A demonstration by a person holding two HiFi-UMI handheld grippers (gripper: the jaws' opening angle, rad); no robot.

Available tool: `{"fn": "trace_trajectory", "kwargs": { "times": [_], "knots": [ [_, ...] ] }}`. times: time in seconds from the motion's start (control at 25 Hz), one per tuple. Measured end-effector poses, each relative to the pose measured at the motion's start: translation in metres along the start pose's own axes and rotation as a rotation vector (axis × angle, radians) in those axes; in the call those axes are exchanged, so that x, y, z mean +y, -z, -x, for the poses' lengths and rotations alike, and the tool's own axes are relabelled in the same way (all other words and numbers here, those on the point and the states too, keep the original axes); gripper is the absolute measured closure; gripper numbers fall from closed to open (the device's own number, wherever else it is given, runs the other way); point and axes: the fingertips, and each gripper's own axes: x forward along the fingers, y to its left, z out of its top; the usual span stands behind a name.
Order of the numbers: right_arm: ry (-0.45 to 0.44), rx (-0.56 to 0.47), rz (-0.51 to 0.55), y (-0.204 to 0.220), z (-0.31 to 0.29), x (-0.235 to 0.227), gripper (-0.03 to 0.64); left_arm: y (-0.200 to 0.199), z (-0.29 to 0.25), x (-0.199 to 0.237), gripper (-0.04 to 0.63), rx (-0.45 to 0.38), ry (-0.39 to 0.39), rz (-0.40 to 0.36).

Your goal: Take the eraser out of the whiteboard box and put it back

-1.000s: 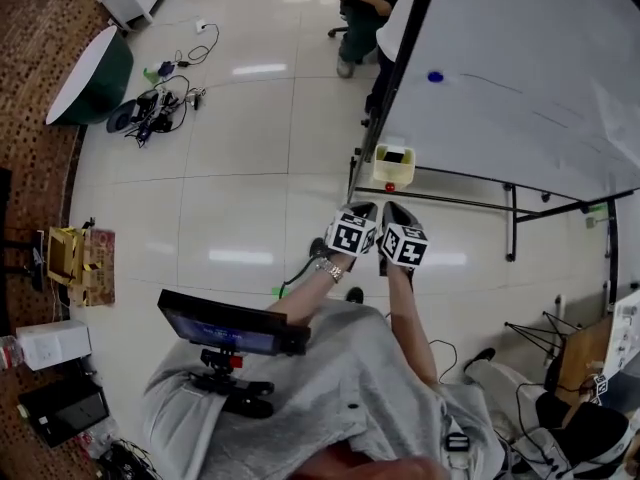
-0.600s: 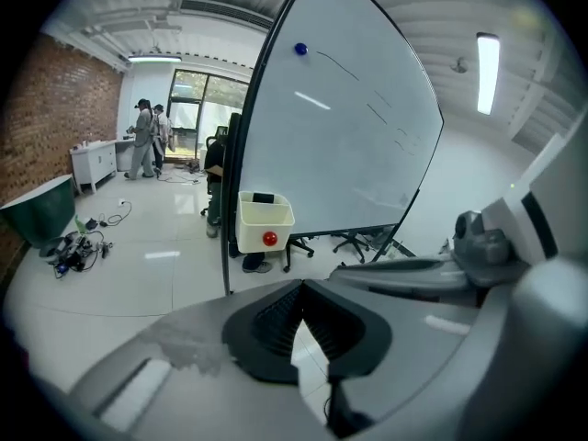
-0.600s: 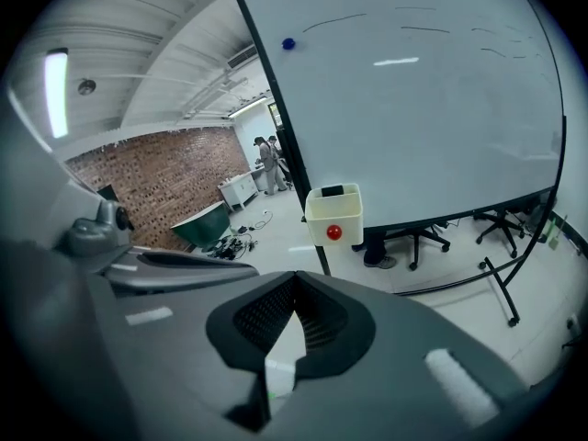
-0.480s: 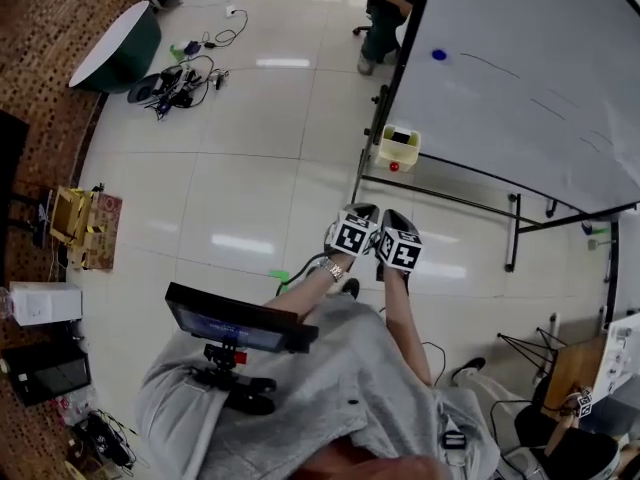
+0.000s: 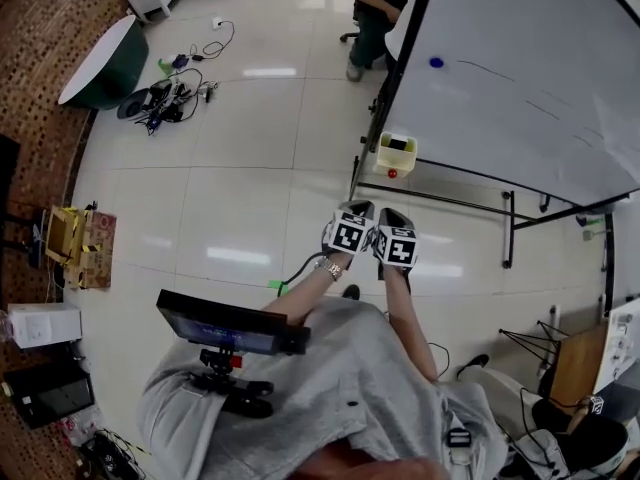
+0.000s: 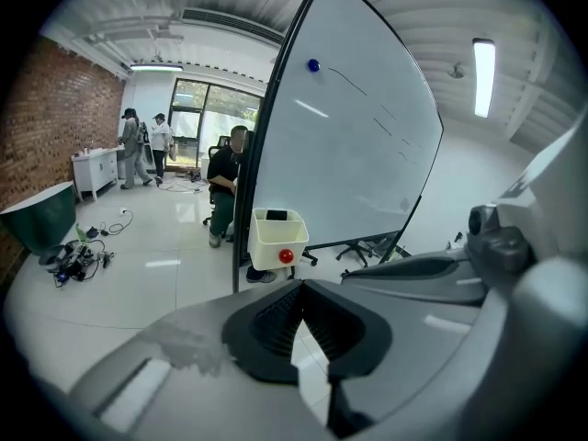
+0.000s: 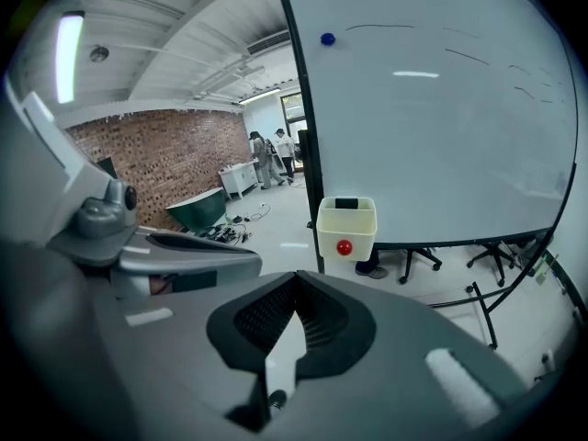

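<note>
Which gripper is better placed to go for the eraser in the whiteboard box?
Right, slightly. From the head view the whiteboard box sits almost straight ahead of the right gripper; the left gripper lines up more with the frame post. Both shut, empty and well short of it.

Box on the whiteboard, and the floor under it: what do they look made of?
Box: probably cream plastic, smooth and matte, with thin walls and a rolled rim. Floor: likely glossy pale tile; grout lines and lamp reflections show.
</note>
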Motion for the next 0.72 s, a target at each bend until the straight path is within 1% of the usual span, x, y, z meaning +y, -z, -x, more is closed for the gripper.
{"fn": "trace_trajectory", "kwargs": {
  "times": [0.16, 0.36, 0.72],
  "knots": [
    [0.016, -0.024, -0.008, -0.011, -0.001, -0.003, 0.615, -0.009, -0.004, -0.001, 0.591, -0.011, 0.003, -0.013],
    [0.034, -0.028, -0.015, -0.016, 0.001, -0.005, 0.615, -0.014, -0.006, -0.002, 0.591, -0.019, 0.010, -0.026],
    [0.039, -0.016, -0.034, -0.006, 0.004, -0.012, 0.615, -0.010, -0.009, -0.011, 0.591, -0.004, 0.035, -0.040]
  ]
}}
